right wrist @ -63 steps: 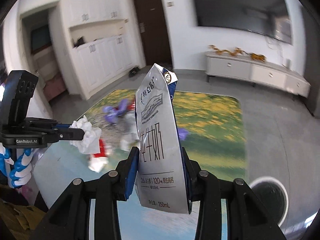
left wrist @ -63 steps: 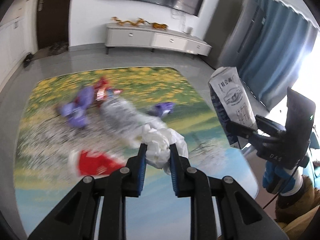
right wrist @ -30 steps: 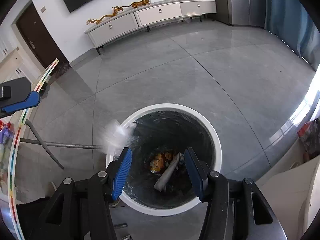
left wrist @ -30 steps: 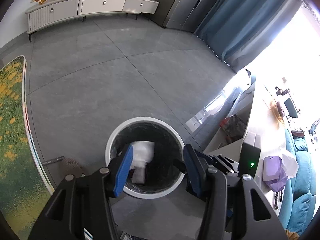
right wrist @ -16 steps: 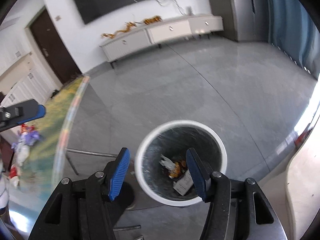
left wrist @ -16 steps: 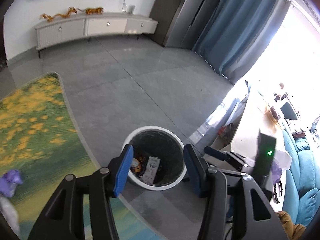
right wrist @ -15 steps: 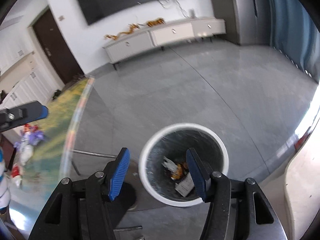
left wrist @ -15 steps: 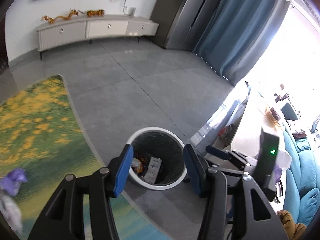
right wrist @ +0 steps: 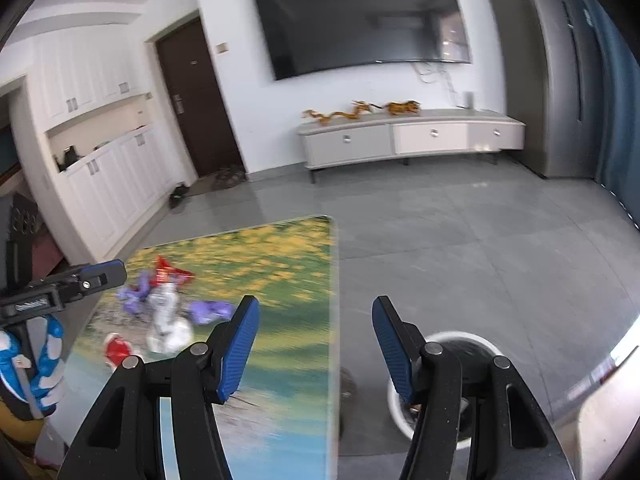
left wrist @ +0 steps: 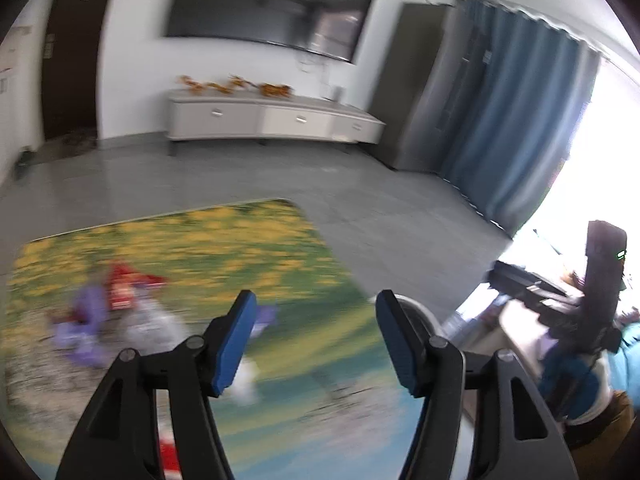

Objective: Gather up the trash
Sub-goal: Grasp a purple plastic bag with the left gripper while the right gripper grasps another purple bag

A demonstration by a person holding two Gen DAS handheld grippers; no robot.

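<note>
The left gripper (left wrist: 314,320) is spreading its blue ribbed pads wider, gripping nothing. The right gripper (right wrist: 316,326) is standing apart and empty, with the round white trash bin (right wrist: 456,340) lying below its right finger. Beyond both left fingers, crumpled purple wrappers (right wrist: 210,310), a clear plastic bag (right wrist: 164,312) and red packets (right wrist: 118,348) are lying on the glossy flower-printed table (right wrist: 288,264).

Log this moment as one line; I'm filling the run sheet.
left gripper: opening, empty | right gripper: open, empty | trash: on table | bin: floor
</note>
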